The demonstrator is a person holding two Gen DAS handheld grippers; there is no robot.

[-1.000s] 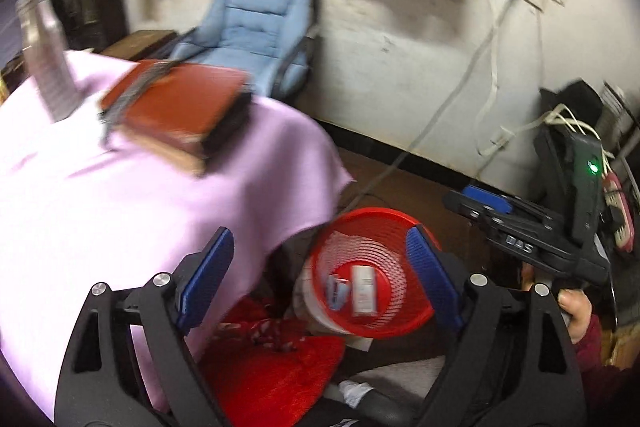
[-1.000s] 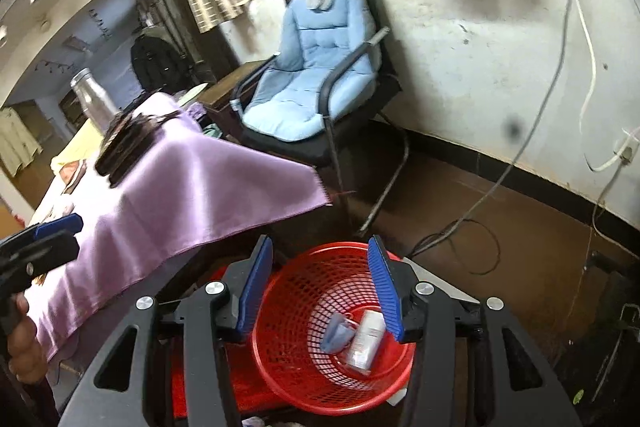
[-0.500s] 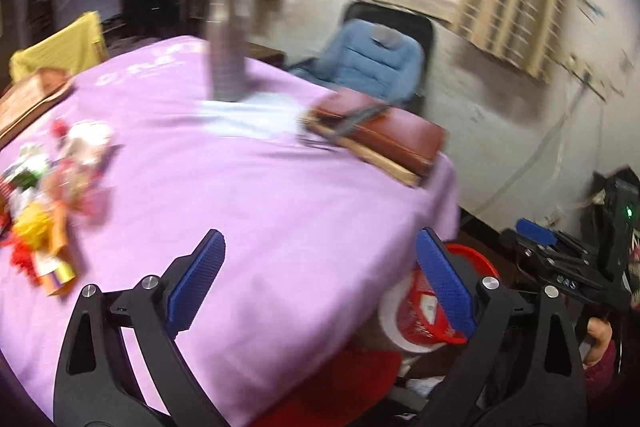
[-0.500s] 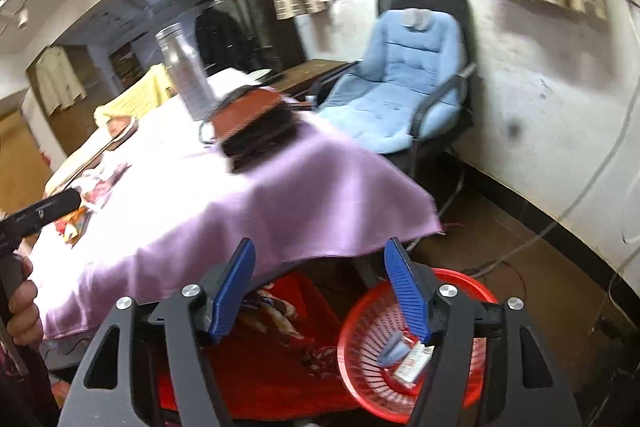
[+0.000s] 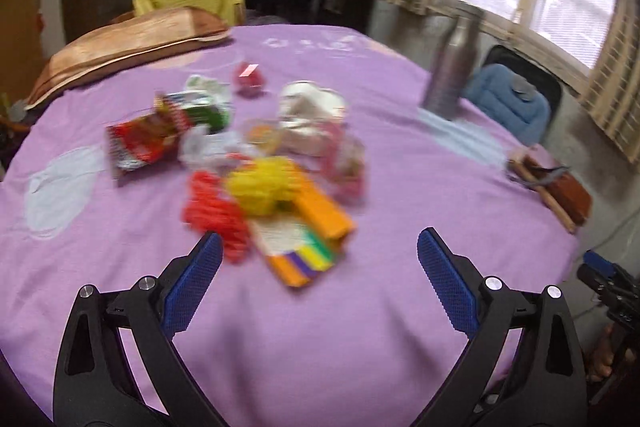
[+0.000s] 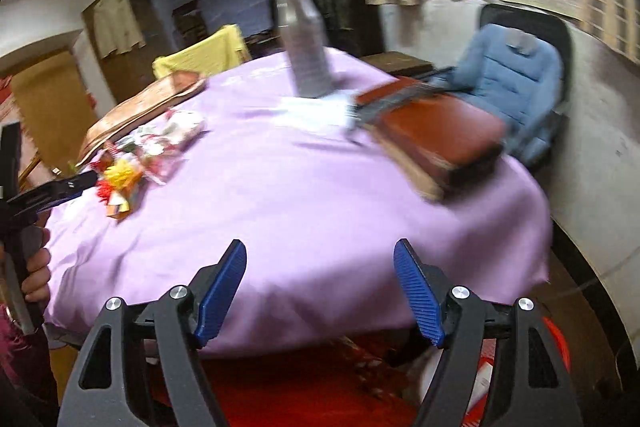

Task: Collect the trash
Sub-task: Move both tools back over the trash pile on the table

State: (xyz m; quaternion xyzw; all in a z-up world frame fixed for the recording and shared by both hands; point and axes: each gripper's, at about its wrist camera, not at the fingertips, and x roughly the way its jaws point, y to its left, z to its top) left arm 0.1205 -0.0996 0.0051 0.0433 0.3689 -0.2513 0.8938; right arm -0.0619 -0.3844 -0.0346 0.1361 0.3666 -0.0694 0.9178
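cloth [image 5: 400,163] lilac | tongs pads [image 5: 192,283] blue | box [image 5: 308,239] orange, striped

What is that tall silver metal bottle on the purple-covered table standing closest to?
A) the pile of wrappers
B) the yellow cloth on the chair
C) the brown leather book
C: in the right wrist view the tall silver metal bottle stands just behind the brown leather book, while the pile of colourful wrappers lies farther off across the purple tablecloth.

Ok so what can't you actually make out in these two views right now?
- Trash pile, left wrist view: motion blur, so wrapper labels are unreadable.
- Red basket, right wrist view: mostly hidden behind the right gripper; contents not visible.
- Brown book, left wrist view: small, blurred.
- Left gripper: open, empty.
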